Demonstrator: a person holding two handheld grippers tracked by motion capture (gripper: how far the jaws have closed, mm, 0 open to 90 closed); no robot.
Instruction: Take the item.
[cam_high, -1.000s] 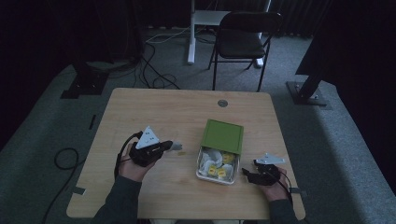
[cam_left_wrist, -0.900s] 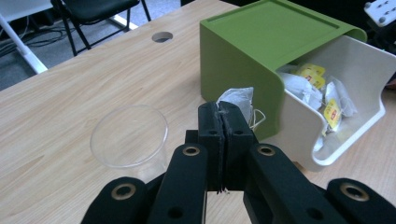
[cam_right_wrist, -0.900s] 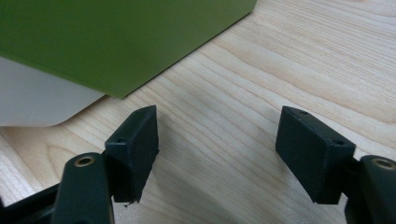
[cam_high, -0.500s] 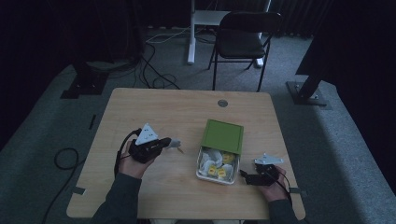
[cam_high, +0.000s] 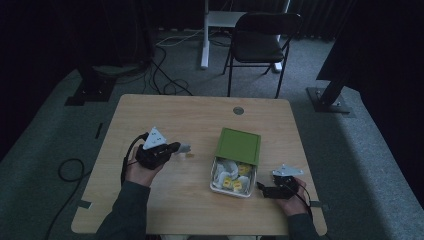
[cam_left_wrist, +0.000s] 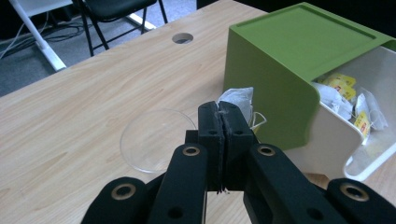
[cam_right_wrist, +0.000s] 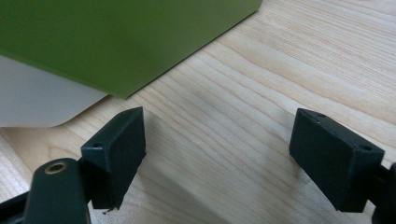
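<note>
Dim room, dark curtains, a folding chair (cam_high: 260, 45) standing beyond the wooden bench (cam_high: 165, 112).

Left claw (cam_left_wrist: 225, 116): jaws pressed together, pinching a tea bag (cam_left_wrist: 238, 99) by its upper edge; the white pouch is showing just past the tips. In the high view this claw (cam_high: 176, 148) is hanging over the bench well left of the box, with the bag (cam_high: 183, 148) at its tip and a small tag dangling below.

Just beyond the left claw, a clear round disc (cam_left_wrist: 152, 140), possibly a lid or coaster, is lying flat on the wood.

Further out, the green box (cam_high: 239, 146) is sitting with its white drawer (cam_high: 231, 190) pulled open toward the person; several tea bags with yellow tags (cam_left_wrist: 343, 81) are lying inside.

Right claw (cam_high: 261, 189): jaws standing wide apart, nothing between them, resting low on the bench just right of the drawer's front corner. The right gripper view is showing the green wall (cam_right_wrist: 116, 42) close ahead.

Judgement on progress: one bag is already out of the drawer and gripped; setting it down, likely near the disc, is left, and more bags are waiting in the drawer.
</note>
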